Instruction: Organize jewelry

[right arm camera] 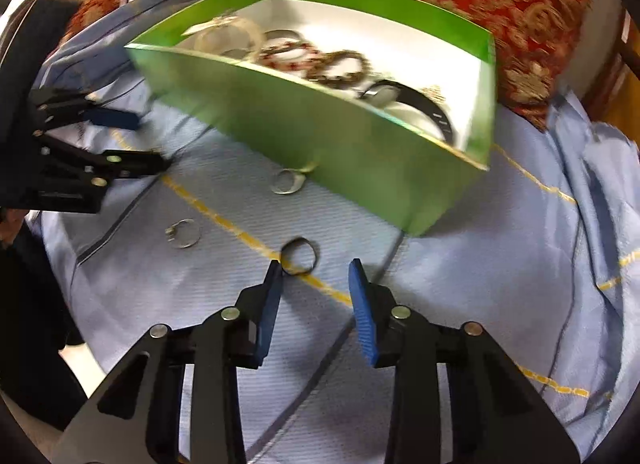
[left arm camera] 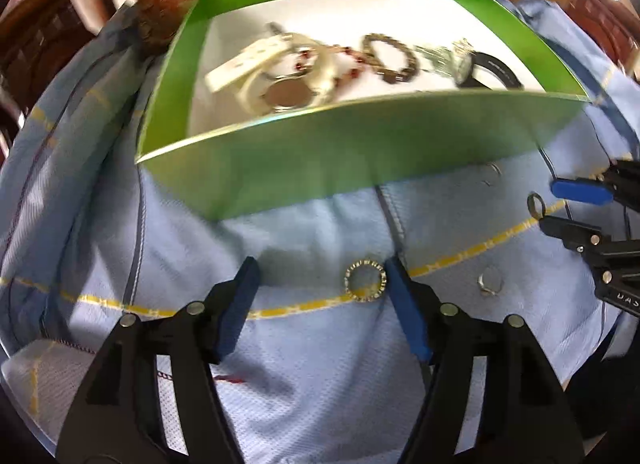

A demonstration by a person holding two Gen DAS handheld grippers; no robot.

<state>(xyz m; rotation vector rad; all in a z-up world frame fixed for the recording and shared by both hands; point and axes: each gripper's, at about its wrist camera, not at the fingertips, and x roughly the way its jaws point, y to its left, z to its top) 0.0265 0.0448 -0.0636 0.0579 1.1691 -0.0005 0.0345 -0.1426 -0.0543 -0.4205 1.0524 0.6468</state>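
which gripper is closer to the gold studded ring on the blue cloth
Left. The left gripper is open with the gold studded ring just inside its right-hand finger. The right gripper is off to the side, at a dark ring.

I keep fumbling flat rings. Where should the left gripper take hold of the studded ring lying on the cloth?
Probably across its outer rim, from straight above. The studded ring lies flat on the blue cloth, so only its edges offer purchase. It sits against one finger of the left gripper, so centre first.

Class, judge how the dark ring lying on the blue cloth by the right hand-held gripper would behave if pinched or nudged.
The dark ring looks rigid, so probably holds shape. Thin and round, it may slip from the pads or roll. The soft blue cloth likely damps rolling.
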